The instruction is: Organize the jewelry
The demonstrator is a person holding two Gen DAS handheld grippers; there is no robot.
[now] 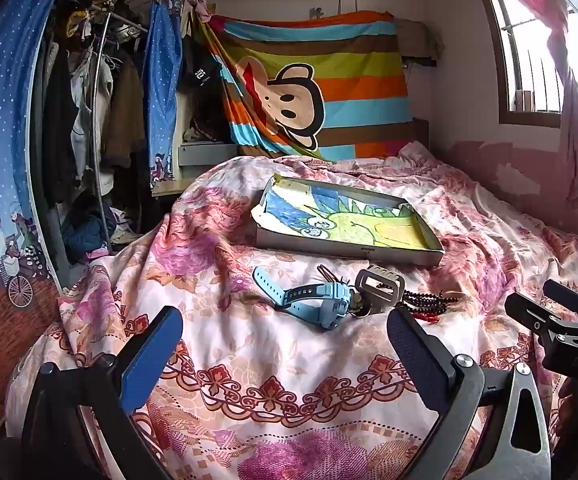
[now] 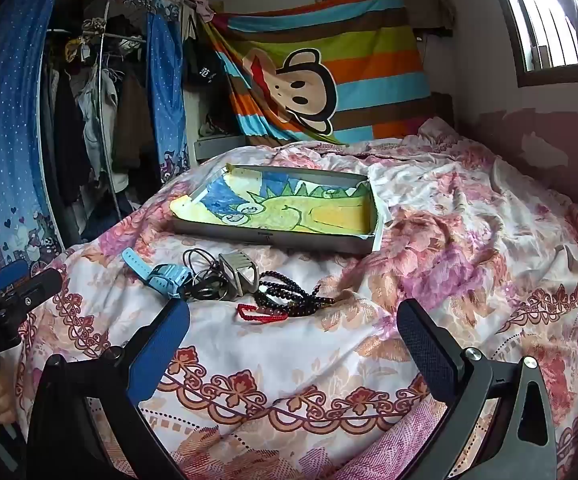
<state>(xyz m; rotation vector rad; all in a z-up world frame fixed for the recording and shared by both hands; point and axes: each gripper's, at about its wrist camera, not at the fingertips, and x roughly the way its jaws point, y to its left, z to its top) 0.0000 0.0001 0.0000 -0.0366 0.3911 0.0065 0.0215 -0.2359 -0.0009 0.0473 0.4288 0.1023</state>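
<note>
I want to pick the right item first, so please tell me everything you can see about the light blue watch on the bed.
The light blue watch looks like a plastic or rubber digital type with a chunky square case and a ridged, holed strap. It lies on the floral bedcover, in front of the shallow box, unbuckled, one strap end stretched out to the left. Its case end lies against a pile of dark rings and a metal buckle. No claw touches it.

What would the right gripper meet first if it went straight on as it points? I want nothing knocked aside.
Probably the red cord bracelet, with the dark bead strand just behind it; depth is uncertain.
</note>
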